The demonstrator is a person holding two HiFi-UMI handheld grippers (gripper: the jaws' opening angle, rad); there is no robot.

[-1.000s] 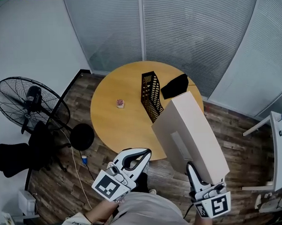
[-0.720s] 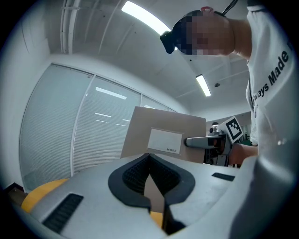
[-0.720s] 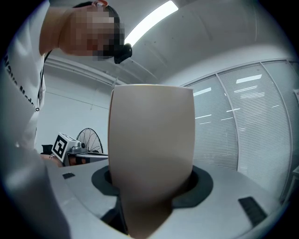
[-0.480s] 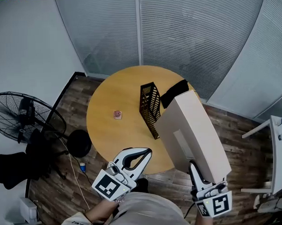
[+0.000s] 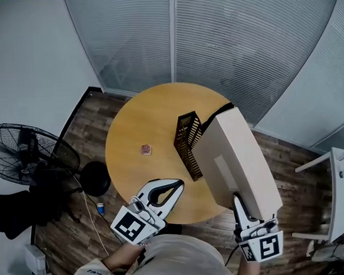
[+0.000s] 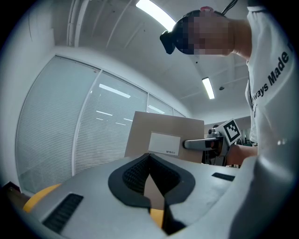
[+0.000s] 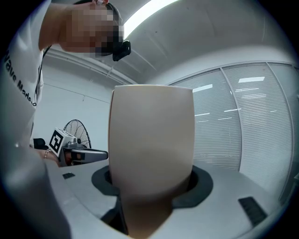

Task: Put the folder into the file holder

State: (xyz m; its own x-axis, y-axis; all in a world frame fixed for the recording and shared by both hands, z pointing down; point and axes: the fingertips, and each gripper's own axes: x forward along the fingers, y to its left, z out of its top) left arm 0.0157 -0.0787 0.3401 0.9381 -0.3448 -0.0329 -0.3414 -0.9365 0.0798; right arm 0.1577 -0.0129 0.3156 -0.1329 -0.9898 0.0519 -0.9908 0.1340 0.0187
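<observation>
A tall beige folder (image 5: 237,160) points away from me toward the table, and my right gripper (image 5: 237,202) is shut on its near end. In the right gripper view the folder (image 7: 152,149) fills the space between the jaws. Its far end reaches beside the black mesh file holder (image 5: 186,136), which stands on the round wooden table (image 5: 137,118). My left gripper (image 5: 176,187) hovers at the table's near edge, shut and holding nothing. In the left gripper view the folder (image 6: 166,137) and the right gripper (image 6: 205,144) show beyond the closed tips.
A small pink object (image 5: 146,149) lies on the table left of the holder. Something black (image 5: 223,110) peeks out behind the folder's far end. A floor fan (image 5: 26,153) and a dark round base (image 5: 95,178) stand at the left, a white desk (image 5: 340,196) at the right. Glass walls with blinds enclose the far side.
Both grippers and the folder have come closer to the table. The folder's far end now sits beside the file holder and hides most of the black thing behind it.
</observation>
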